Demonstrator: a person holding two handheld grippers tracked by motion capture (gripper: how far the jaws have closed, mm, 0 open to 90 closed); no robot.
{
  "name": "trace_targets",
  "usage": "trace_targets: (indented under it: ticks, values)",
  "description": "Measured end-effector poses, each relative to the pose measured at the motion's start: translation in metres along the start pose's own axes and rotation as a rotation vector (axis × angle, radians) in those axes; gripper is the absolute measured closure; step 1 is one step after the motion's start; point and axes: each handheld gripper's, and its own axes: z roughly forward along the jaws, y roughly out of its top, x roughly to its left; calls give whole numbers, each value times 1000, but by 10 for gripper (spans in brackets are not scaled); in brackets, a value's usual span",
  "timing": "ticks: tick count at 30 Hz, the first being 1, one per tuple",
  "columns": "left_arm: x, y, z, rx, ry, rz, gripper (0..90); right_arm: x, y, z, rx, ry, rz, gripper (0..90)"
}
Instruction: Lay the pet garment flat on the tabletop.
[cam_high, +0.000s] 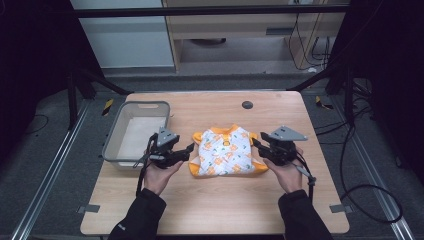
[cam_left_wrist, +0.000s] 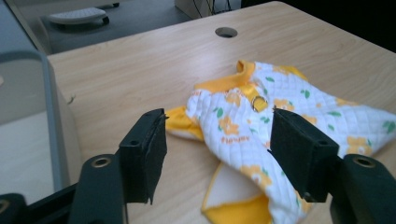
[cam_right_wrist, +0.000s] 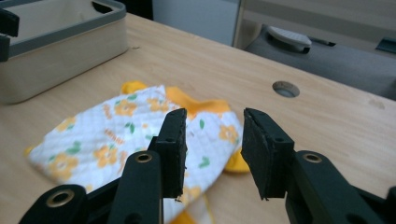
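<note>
The folded baby garment (cam_high: 226, 151), quilted white with orange flowers and yellow-orange trim, lies flat on the wooden table (cam_high: 215, 210), just right of the grey plastic bin (cam_high: 137, 131) and near the table's middle. Taking this garment as the landmark: the left gripper (cam_high: 186, 150) sits just off its left edge, between it and the bin, and the right gripper (cam_high: 256, 143) sits just off its right edge. Both point inward at it from opposite sides, about equally near, so neither hand has a clear lead.

In the left gripper view the jaws stand wide apart with nothing pinched; the garment (cam_left_wrist: 280, 121) lies ahead and below, its yellow sleeve edge closest to the pads. In the right gripper view the jaws are parted by a moderate gap, also empty, with the garment (cam_right_wrist: 116, 135) beyond and below them.

The bundle's collar end points away from the person, towards the table's cable hole (cam_high: 247, 105), and its hem towards the person, so its long axis runs front to back and the grippers face its two long sides. Judging by this, the next move depends on each gripper going in sideways to a side edge.
</note>
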Motion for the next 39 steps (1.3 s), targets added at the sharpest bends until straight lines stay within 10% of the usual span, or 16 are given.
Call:
trace_targets:
  ticks: [10, 30, 39]
  values:
    - [-9, -39, -13, 64, -34, 48, 345, 0, -49, -33, 59, 94, 5, 530]
    - [-32, -71, 32, 226, -73, 145, 340, 12, -89, 10, 210, 146, -56, 528]
    - [-36, -75, 44, 300, -99, 136, 598, 18, -91, 17, 250, 154, -108, 750]
